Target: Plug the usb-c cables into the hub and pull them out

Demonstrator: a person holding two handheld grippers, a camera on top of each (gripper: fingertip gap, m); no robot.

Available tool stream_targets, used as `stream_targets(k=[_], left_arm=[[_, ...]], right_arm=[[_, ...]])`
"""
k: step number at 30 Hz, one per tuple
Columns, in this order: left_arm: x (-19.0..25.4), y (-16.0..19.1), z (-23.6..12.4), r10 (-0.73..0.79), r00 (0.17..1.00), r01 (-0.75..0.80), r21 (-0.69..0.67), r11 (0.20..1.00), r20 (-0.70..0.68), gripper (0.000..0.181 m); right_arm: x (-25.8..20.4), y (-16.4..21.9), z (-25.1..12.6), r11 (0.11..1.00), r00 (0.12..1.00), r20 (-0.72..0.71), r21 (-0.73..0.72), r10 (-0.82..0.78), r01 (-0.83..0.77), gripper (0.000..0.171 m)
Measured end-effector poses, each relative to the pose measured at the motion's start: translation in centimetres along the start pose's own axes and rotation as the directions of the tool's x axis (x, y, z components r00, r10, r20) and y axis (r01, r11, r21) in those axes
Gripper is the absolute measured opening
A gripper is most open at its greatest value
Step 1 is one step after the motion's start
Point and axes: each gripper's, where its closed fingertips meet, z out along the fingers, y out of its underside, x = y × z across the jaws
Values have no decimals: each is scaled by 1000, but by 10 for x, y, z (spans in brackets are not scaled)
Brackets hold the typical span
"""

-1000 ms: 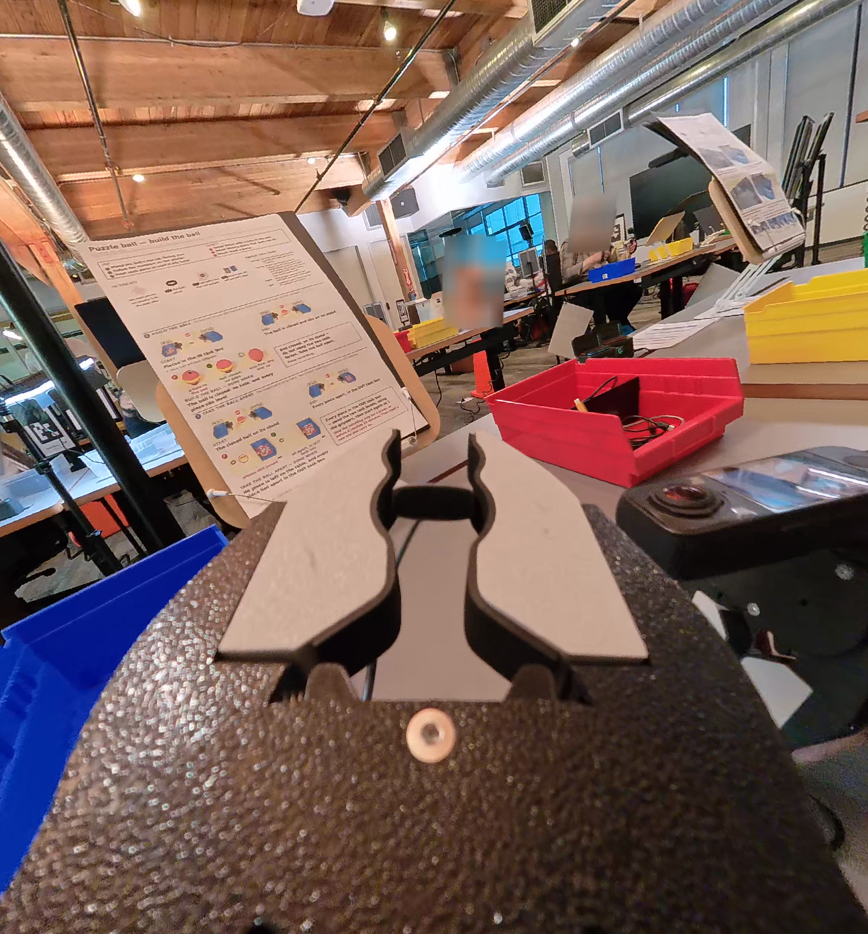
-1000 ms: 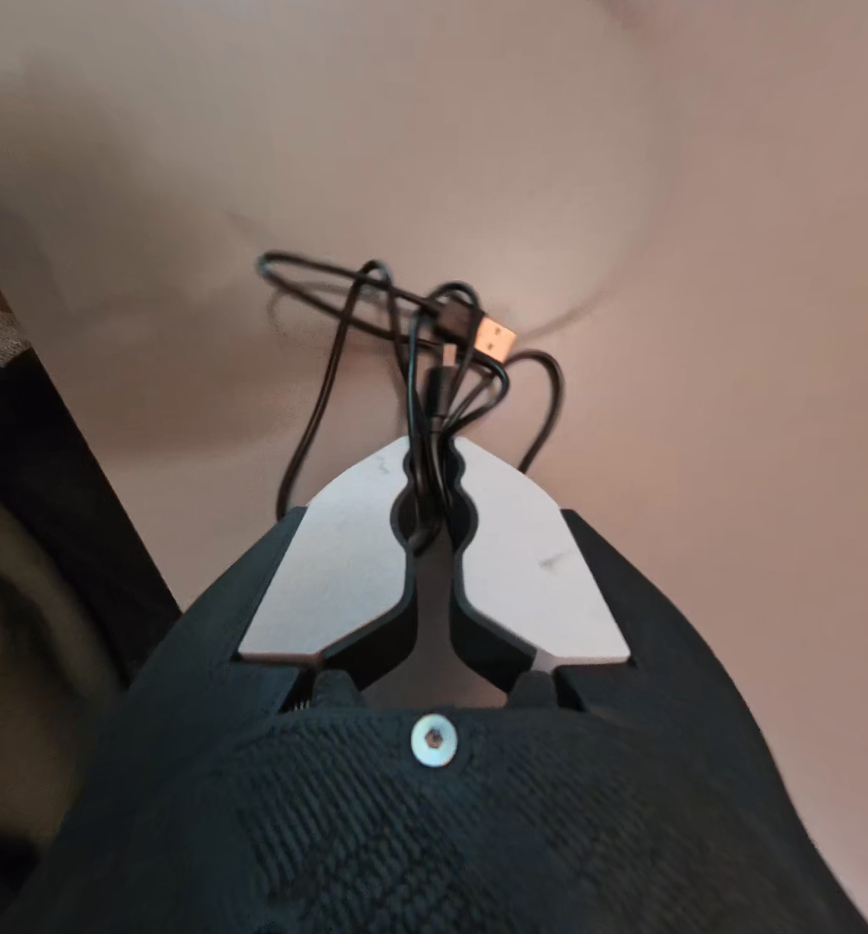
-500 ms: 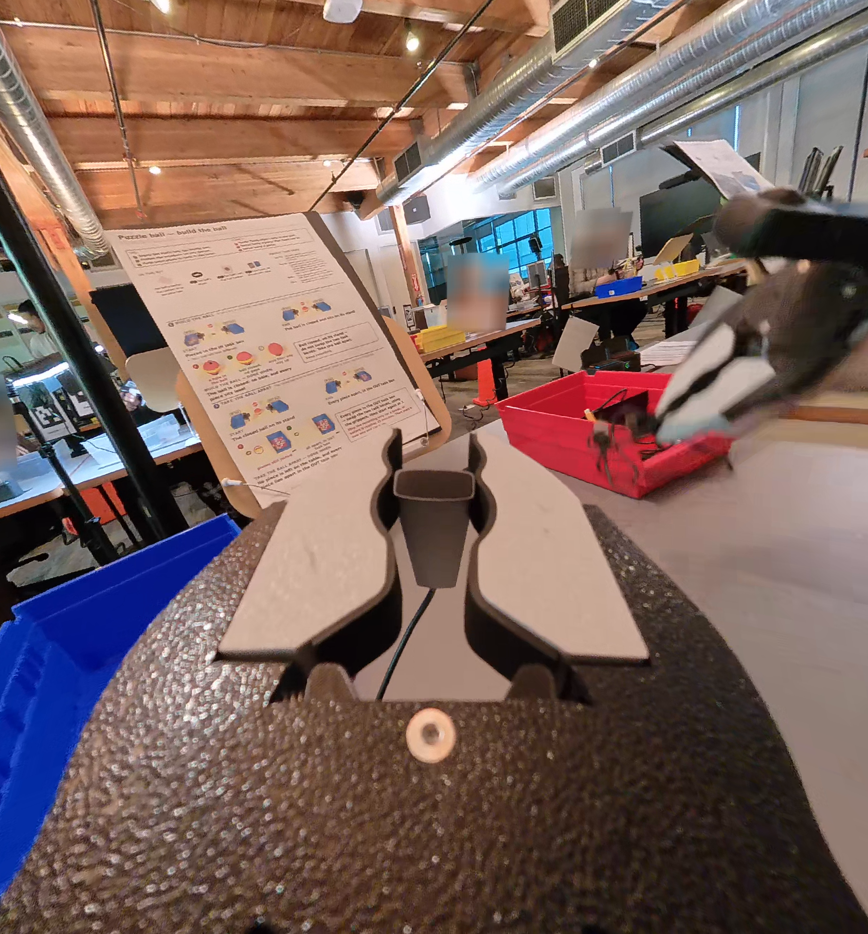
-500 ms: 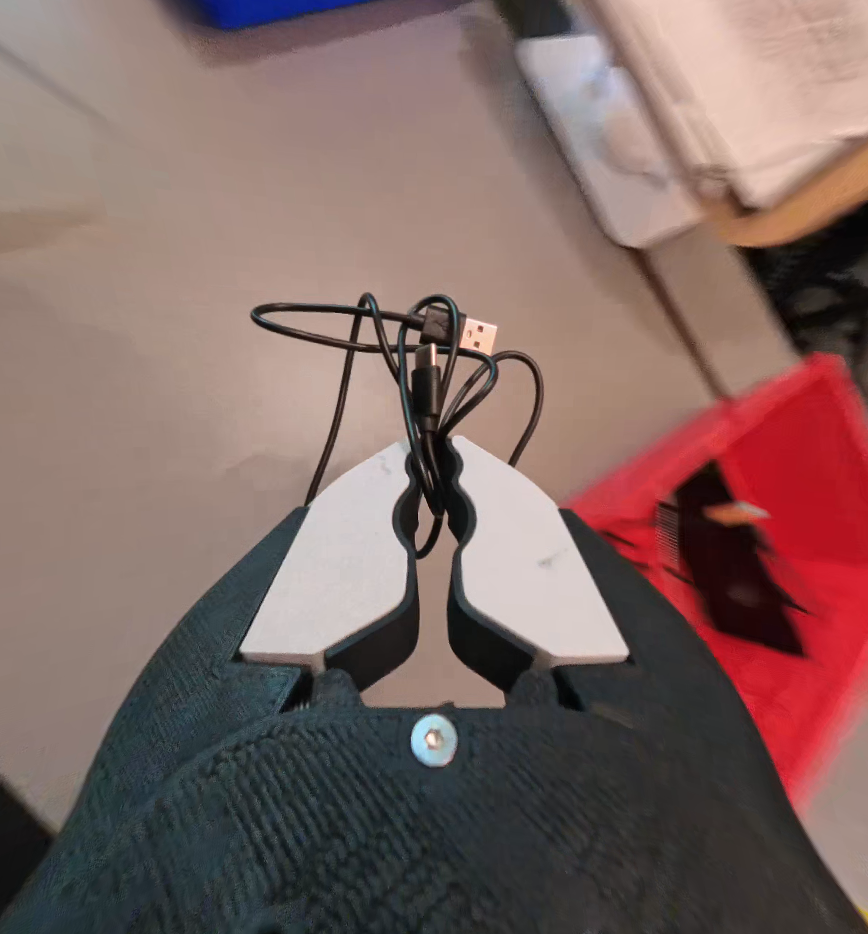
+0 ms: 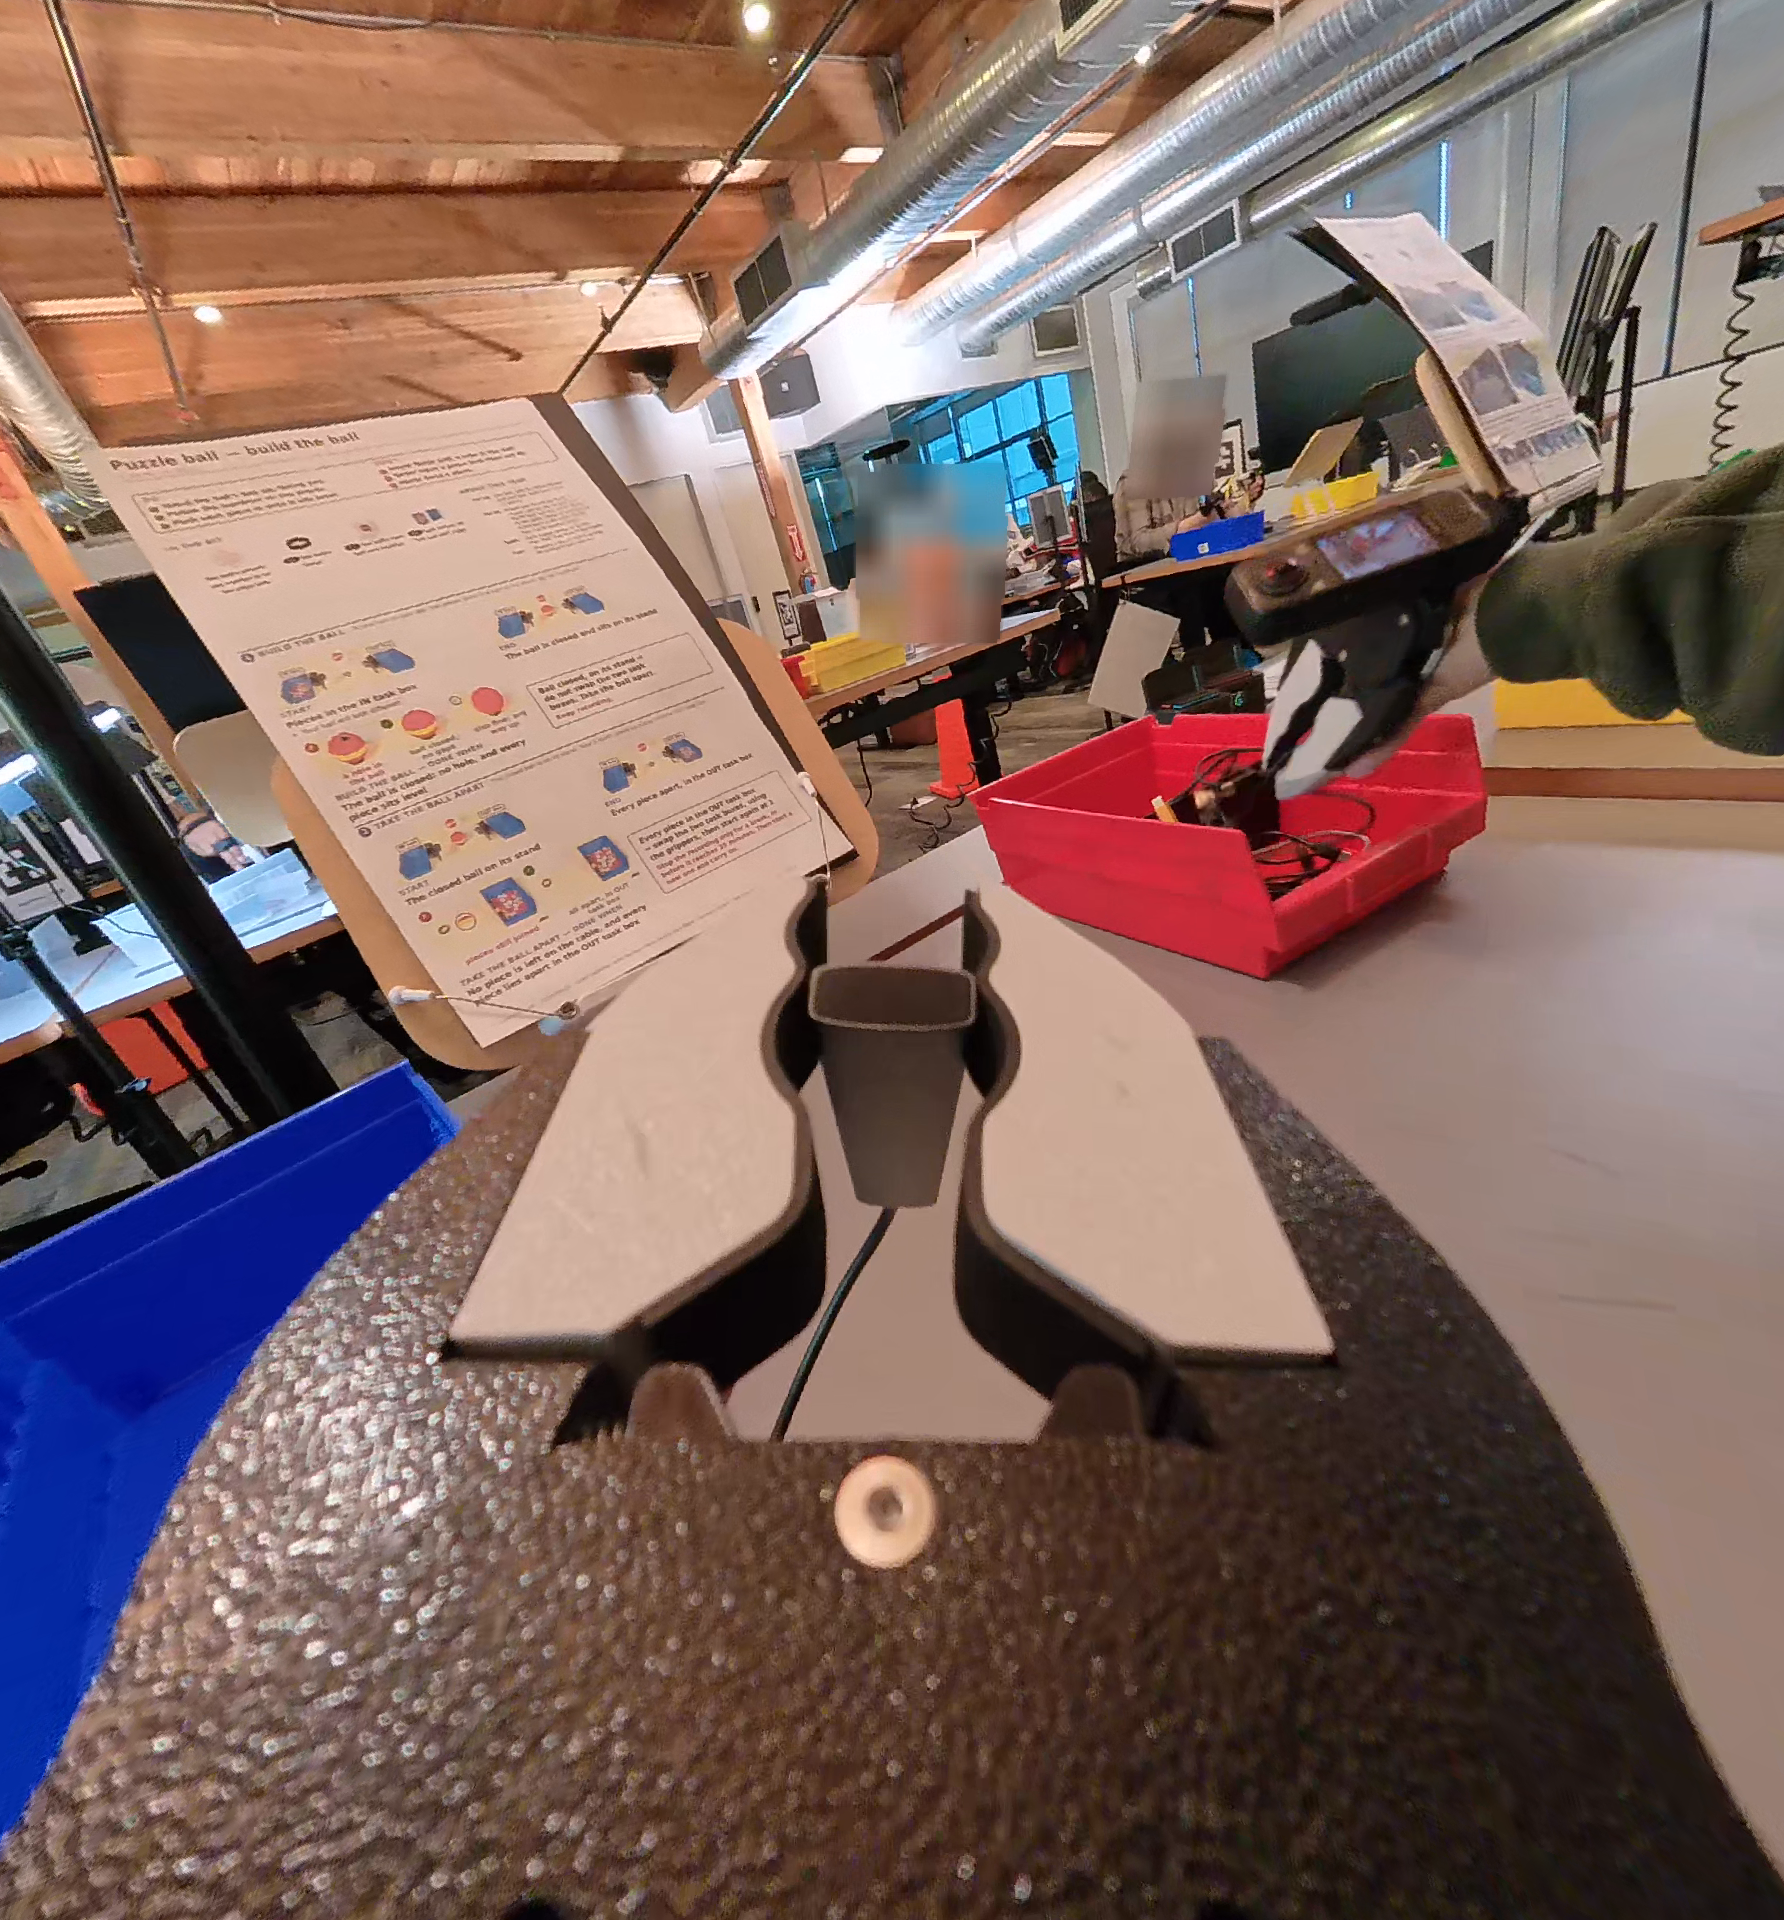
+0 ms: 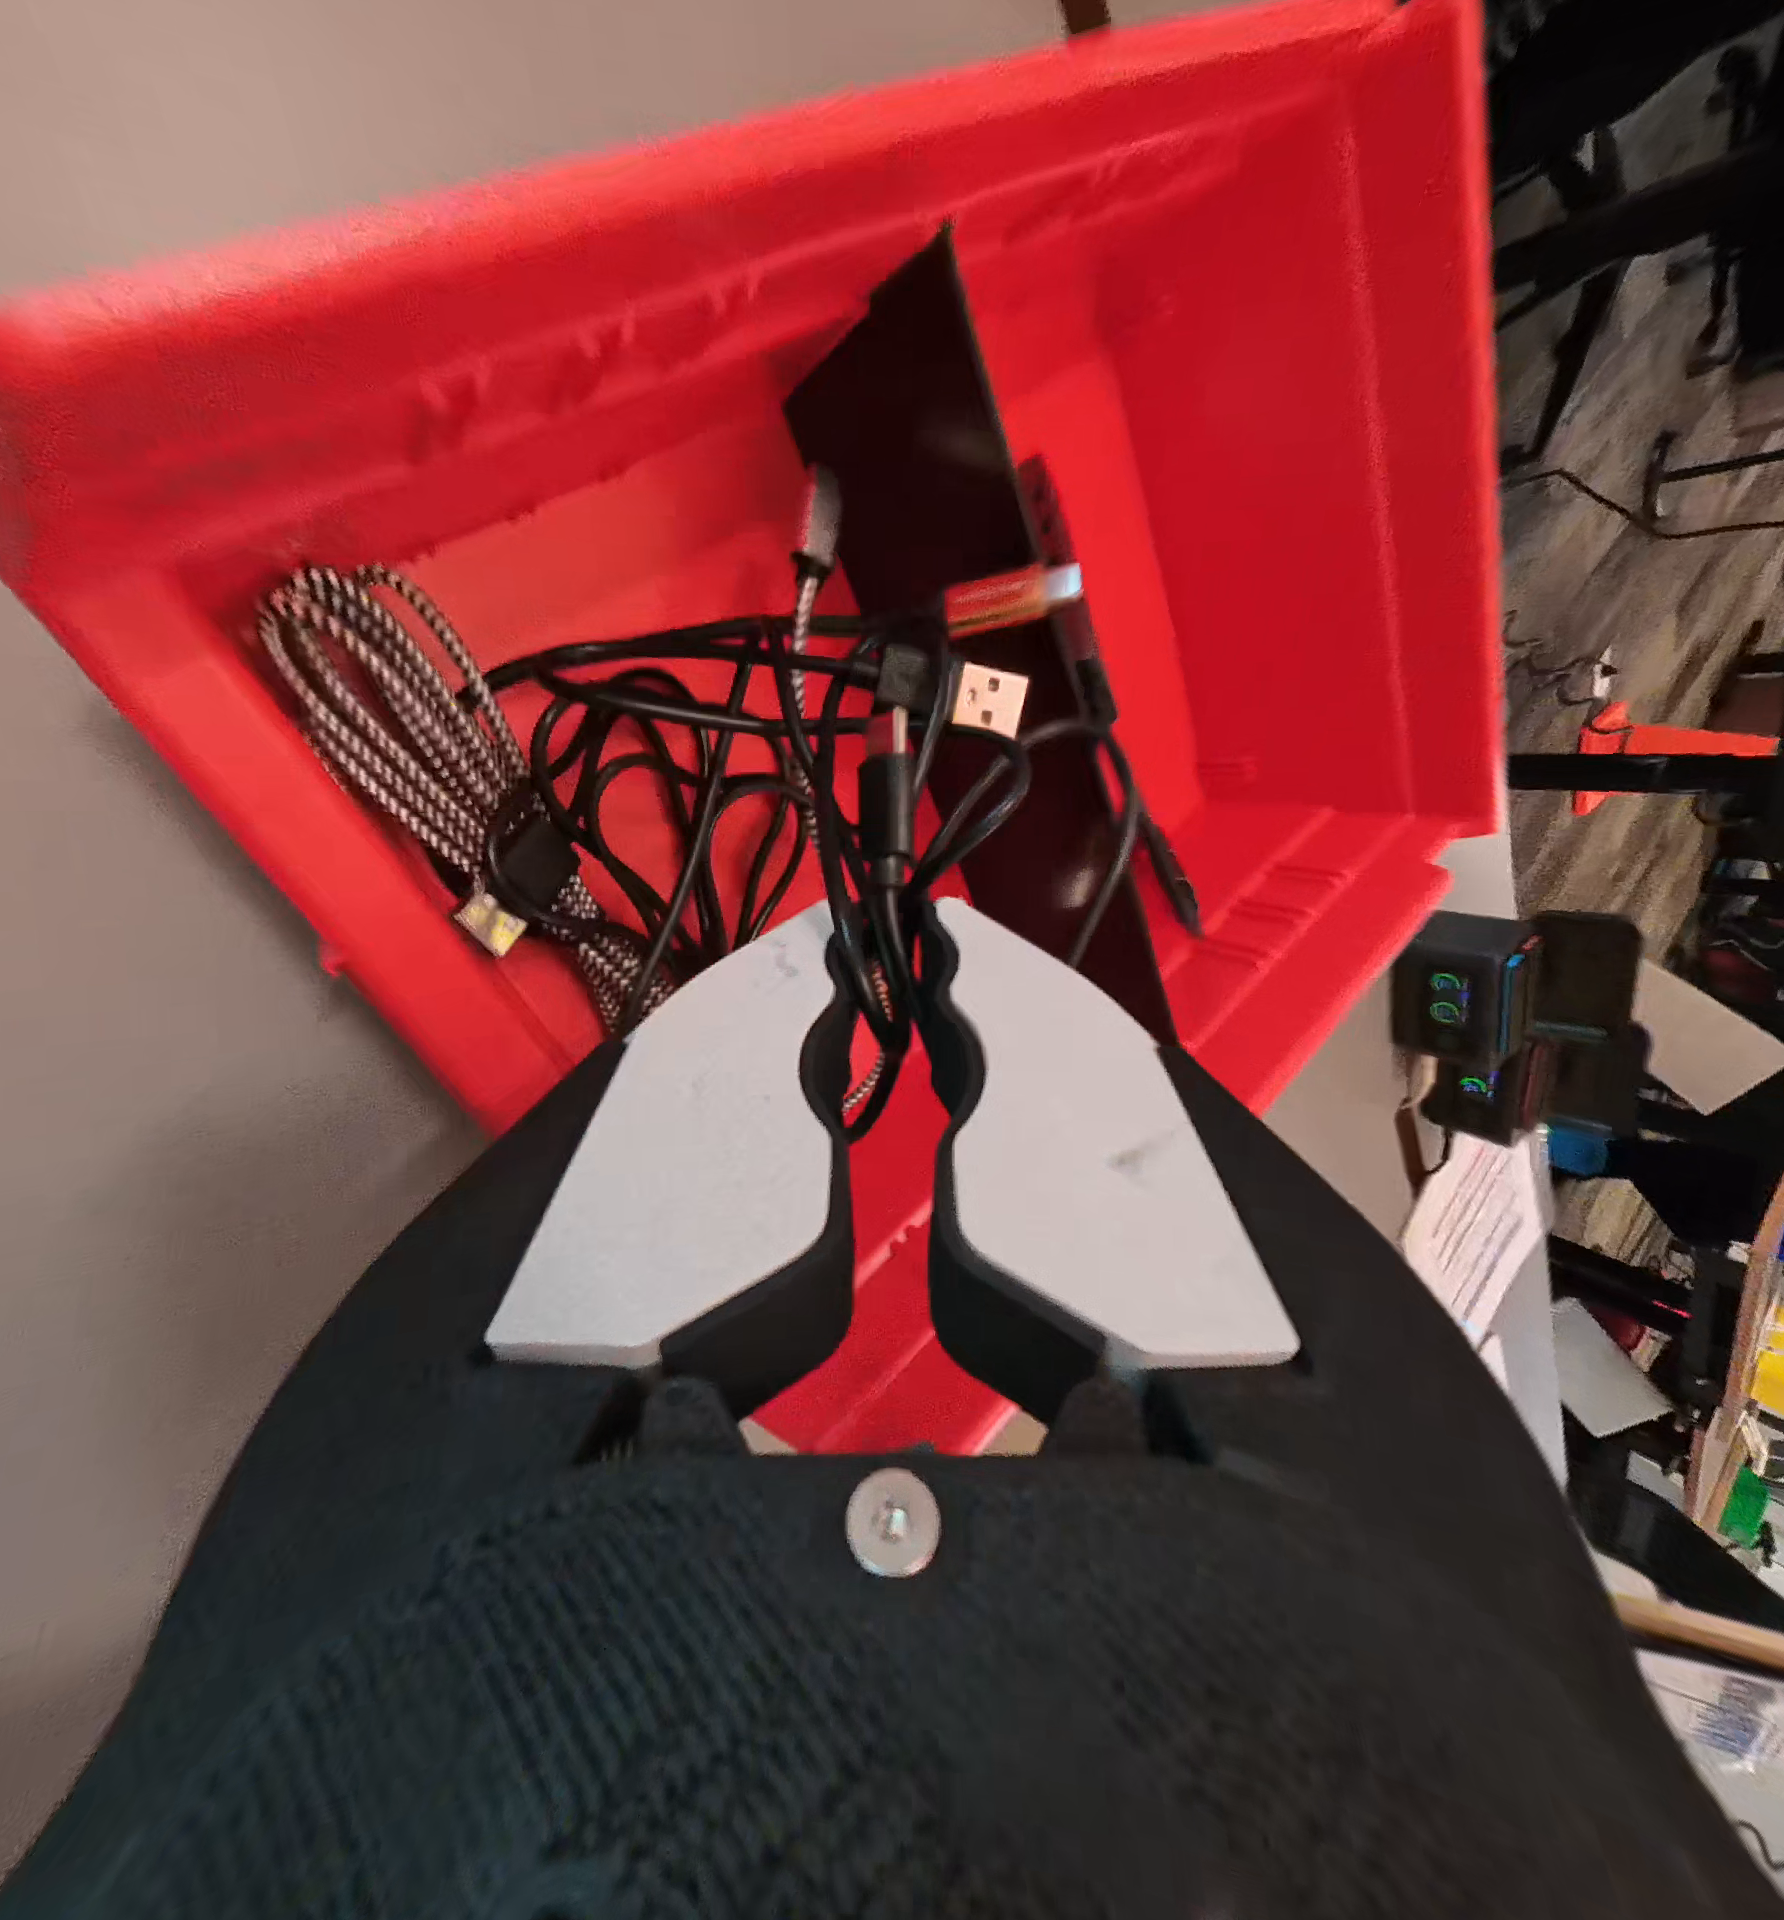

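Note:
My left gripper (image 5: pixel 890 935) is shut on the dark grey hub (image 5: pixel 888 1081), held above the grey table with its thin black lead trailing back. My right gripper (image 6: pixel 890 920) is shut on a thin black USB cable (image 6: pixel 886 821), whose plugs dangle just past the fingertips over the red bin (image 6: pixel 659 343). In the left wrist view the right gripper (image 5: pixel 1293 753) hangs over that red bin (image 5: pixel 1127 862) at the table's far side. The bin holds a braided cable (image 6: pixel 400 717), more black cables and an upright black divider (image 6: pixel 929 478).
A blue bin (image 5: pixel 88 1403) stands at the left of the table. An instruction sheet on a clipboard (image 5: pixel 452 707) stands beyond the left gripper, with a black pole (image 5: pixel 88 779) to its left. A green sleeve (image 5: pixel 1677 613) holds the right gripper. Shelves and clutter lie right of the red bin.
My right gripper has carried the black cable from over the bare table to above the red bin. My left gripper has kept the hub, nearly still.

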Motion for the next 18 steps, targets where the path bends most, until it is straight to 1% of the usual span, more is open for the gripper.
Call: stream_targets(k=[1,2,3,4,5,6,7,8,9,10,11,12,13,14,15,18], left_arm=[[0,1,1,-1,1000,1,-1,1000,1,25],[1,2,1,-2,1000,2,-6,1000,-4,25],[2,3,2,-2,1000,2,-8,1000,-5,25],[2,3,2,-1,1000,1,-6,1000,-5,25],[3,4,3,-1,1000,1,-4,1000,-11,25],[5,4,3,-6,1000,6,-3,1000,-24,25],[7,5,4,-20,999,20,2,1000,-39,25],[10,5,5,-38,997,39,11,999,-61,25],[14,5,6,-59,994,61,23,998,-94,25],[19,4,7,-81,988,86,36,996,-130,25],[24,3,7,-104,980,113,47,992,-170,25],[30,3,7,-130,968,145,54,988,-215,24],[35,2,7,-158,953,180,64,982,-260,24],[39,-1,6,-189,934,221,72,973,-304,24],[44,-3,4,-220,911,260,73,963,-350,24],[55,-9,-1,-252,857,316,72,946,-450,25]], right_arm=[[-1,9,6,999,1000,11,-36,23,-23,23],[3,21,8,990,995,-5,-102,100,-100,38],[15,28,6,970,979,-64,-135,195,-202,48],[24,27,1,953,956,-106,-106,274,-284,57],[30,17,-8,939,934,-116,-31,337,-342,66],[33,-2,-20,922,917,-102,86,386,-379,74],[28,-31,-37,889,909,-40,230,415,-396,77],[9,-67,-58,834,914,82,384,397,-397,78],[-22,-108,-87,754,924,232,535,303,-381,79],[-56,-144,-119,649,920,347,661,180,-377,80],[-93,-171,-148,555,910,413,747,44,-366,81],[-125,-191,-170,482,905,419,808,-68,-338,78],[-152,-206,-184,427,906,398,851,-146,-306,77],[-178,-219,-192,391,896,388,875,-216,-285,76],[-202,-229,-197,369,870,407,881,-278,-294,75],[-256,-249,-204,333,771,485,868,-412,-368,70]])
